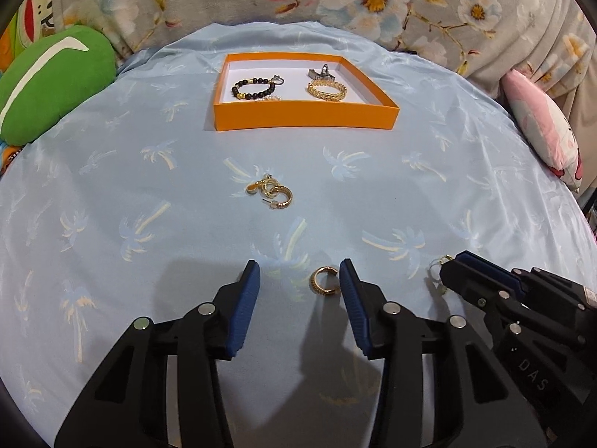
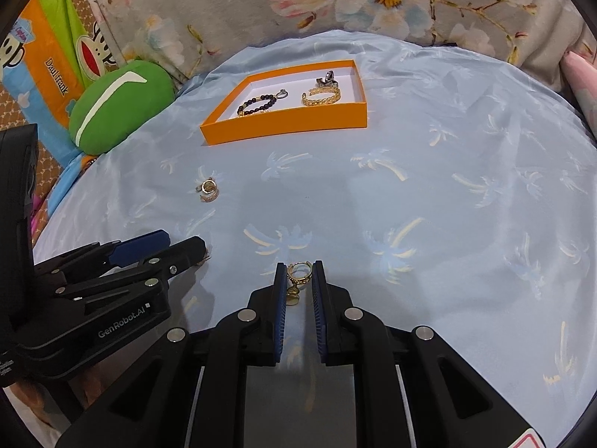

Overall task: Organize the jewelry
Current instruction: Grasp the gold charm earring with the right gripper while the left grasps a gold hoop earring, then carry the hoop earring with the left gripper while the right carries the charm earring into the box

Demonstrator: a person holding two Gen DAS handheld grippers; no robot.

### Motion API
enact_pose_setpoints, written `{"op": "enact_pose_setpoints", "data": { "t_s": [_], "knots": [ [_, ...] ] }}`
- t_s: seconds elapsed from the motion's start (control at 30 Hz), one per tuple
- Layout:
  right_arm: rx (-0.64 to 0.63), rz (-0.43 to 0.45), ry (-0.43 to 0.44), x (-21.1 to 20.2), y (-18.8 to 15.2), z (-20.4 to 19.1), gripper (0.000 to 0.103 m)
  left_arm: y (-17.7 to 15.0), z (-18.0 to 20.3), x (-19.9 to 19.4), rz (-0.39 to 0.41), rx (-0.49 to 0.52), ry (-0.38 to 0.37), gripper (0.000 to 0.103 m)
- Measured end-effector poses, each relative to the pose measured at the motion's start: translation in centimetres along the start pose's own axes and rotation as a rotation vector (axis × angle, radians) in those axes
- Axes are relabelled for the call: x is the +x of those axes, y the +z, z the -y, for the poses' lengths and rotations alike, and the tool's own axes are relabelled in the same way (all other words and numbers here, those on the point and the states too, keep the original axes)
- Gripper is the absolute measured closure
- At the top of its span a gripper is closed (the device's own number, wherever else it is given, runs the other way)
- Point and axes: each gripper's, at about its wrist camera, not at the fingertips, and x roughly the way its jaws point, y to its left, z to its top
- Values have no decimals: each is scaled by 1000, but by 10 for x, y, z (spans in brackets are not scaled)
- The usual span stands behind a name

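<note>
While both tongs sit low over the blue palm-print sheet [image 1: 373, 194], each has an earring between its fingers. Left gripper [image 1: 301, 280]: spread wide, gold hoop earring [image 1: 325, 280] lying flat on the cloth between the pads, close to the right pad, nothing gripped. Right gripper [image 2: 300, 280]: narrowed on a charm hoop earring [image 2: 298, 274]; both pads look to touch the ring, so I judge it held, charm dangling toward the camera.

Ahead of both tongs, well apart: orange tray [image 1: 306, 117], already holding a black bead bracelet [image 1: 253, 87], a gold chain bangle [image 1: 326, 90] and a silver piece [image 1: 321, 72]. Between left tongs and tray: small cluster of gold hoops [image 1: 270, 192], still loose.

Handling, by judgement: hoops are light, stiff and slick, and lie nearly flush on soft fabric. Pinch across the ring's outer edges, low, without snagging the sheet. Thin posts may bend; grip gently.
</note>
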Motion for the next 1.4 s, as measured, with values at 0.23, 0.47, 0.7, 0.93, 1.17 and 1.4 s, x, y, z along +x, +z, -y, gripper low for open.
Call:
{"op": "enact_pose_setpoints", "data": {
  "t_s": [0.23, 0.47, 0.7, 0.93, 1.17, 1.4],
  "knots": [
    [3, -2, 3, 0, -1, 0, 90, -1, 6, 1, -2, 34, 2, 61],
    [9, -2, 6, -1, -2, 0, 90, -3, 13, 1, -1, 73, -25, 88],
    [14, 15, 6, -4, -1, 0, 90, -5, 5, -6, 12, 18, -59, 89],
    [15, 46, 17, -15, 13, 2, 90, -5, -12, -28, 39, -44, -75, 89],
    [-29, 98, 23, -20, 53, -1, 90, 31, -37, -44, 104, -73, -29, 89],
    [-37, 138, 43, 0, 116, -1, 90, 97, -46, -39, 188, -36, 21, 89]
  ]
}}
